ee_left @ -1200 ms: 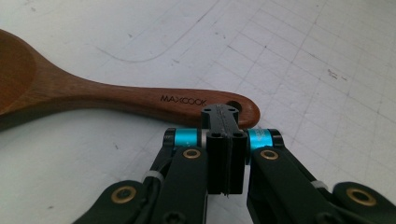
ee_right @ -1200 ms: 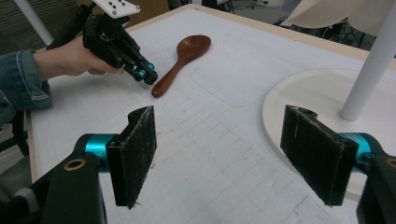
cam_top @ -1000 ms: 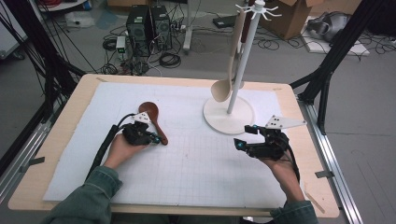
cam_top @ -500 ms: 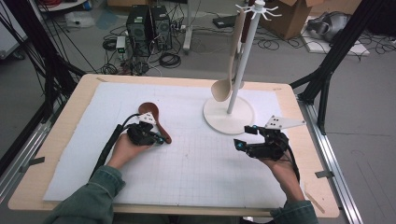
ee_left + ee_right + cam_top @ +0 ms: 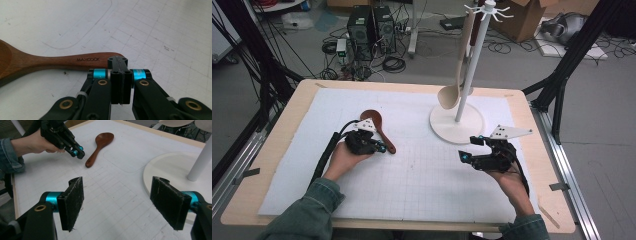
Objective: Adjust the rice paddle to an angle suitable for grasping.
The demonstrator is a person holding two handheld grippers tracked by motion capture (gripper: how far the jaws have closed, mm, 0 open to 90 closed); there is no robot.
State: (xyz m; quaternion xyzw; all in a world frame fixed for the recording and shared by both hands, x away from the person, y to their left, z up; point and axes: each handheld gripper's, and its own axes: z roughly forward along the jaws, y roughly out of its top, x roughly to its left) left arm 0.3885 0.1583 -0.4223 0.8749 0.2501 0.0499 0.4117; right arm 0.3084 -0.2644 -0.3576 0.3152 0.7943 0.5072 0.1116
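**A:** Where do your two grippers stand?

**B:** My left gripper [image 5: 382, 148] is low over the white gridded mat [image 5: 412, 200], and its jaws are pressed flat together with nothing between them. In the left gripper view the closed tips [image 5: 117, 62] sit right at the handle end of the dark brown wooden spoon [image 5: 50, 61]. I can't tell whether they touch it or merely stand just beside it.

**A:** And the spoon itself?

**B:** It lies flat on the mat, left of the middle, bowl pointing away from me and handle towards my left gripper. From the right gripper view I see the spoon [image 5: 100, 146] whole, with my left gripper [image 5: 78, 152] just beside the handle's tip.

**A:** The right one?

**B:** My right gripper [image 5: 464, 157] hovers over the mat on the right, well apart from the spoon. Its jaws stand wide, the two black pads [image 5: 72, 202] holding nothing.

**A:** Anything else on the table?

**B:** A white stand with a round base [image 5: 457, 125] and an upright post, near my right gripper. A pale wooden spoon [image 5: 452, 90] hangs from its hooks, bowl down, just above the base.
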